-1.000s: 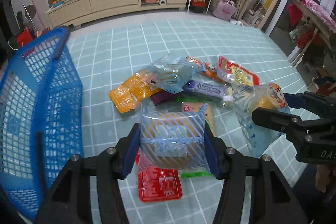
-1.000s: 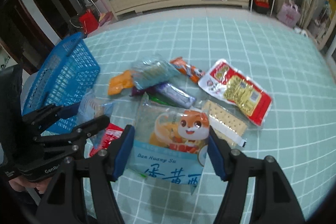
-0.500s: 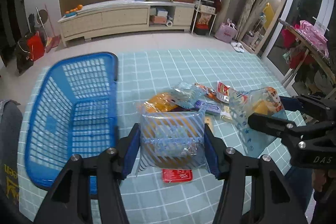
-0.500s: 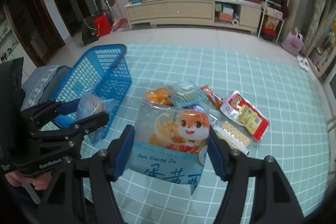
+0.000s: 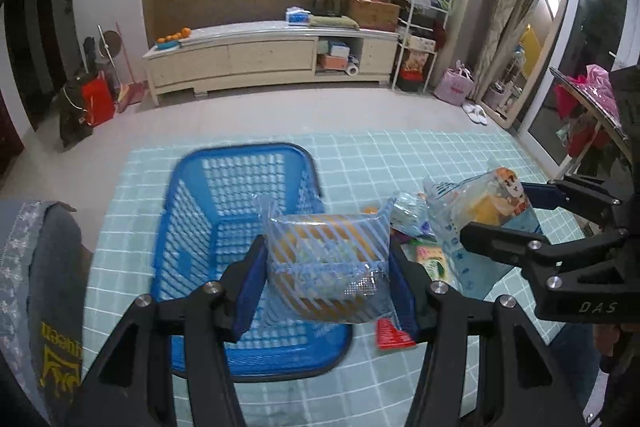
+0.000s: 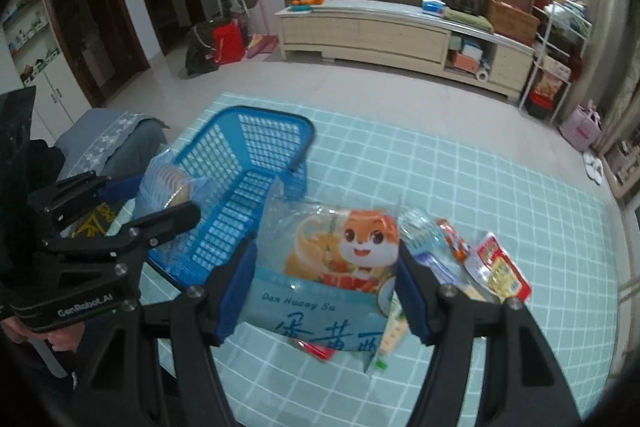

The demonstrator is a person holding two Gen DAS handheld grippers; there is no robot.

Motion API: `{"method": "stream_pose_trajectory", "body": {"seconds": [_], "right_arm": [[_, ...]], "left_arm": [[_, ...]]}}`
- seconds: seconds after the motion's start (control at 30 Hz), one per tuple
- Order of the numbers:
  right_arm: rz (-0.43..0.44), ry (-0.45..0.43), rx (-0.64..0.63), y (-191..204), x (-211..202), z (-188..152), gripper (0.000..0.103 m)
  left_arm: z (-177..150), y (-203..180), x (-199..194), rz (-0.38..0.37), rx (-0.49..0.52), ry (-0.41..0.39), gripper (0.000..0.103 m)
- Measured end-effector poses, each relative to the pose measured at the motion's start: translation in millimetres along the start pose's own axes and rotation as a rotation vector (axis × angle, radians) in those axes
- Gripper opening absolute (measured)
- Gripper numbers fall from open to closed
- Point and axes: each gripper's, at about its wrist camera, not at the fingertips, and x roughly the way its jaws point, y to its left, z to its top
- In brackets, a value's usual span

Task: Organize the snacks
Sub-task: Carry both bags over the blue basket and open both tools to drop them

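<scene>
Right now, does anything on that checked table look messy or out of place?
Yes: snack packets lie in a loose, overlapping heap on the pale green checked tablecloth beside the blue plastic mesh basket, which looks empty. Nothing seems torn or spilled. Each gripper holds one packet in the air.

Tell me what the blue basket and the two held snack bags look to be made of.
Blue lattice basket: rigid moulded plastic, judging by its uniform grid holes and smooth rim. Blue-striped clear snack bag in the left gripper: thin glossy plastic film, see-through and crinkled. Cartoon-squirrel snack bag in the right gripper: printed plastic film, partly transparent.
</scene>
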Motion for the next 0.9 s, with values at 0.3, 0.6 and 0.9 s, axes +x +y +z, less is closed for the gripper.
{"method": "stream_pose_trajectory", "body": {"seconds": [0.3, 0.6, 0.9], "right_arm": [[0.088, 0.007, 0.007, 24, 22, 38, 0.071], [0.151, 0.088, 0.053, 34, 78, 67, 0.071], [0.166, 0.143, 0.045, 45, 116, 79, 0.071]], "left_arm": [[20, 50, -3, 0.043, -0.033, 0.002, 0.054], [30, 84, 34, 0.046, -0.05, 0.069, 0.054], [37, 112, 68, -0.008, -0.099, 0.114, 0.054]]}}
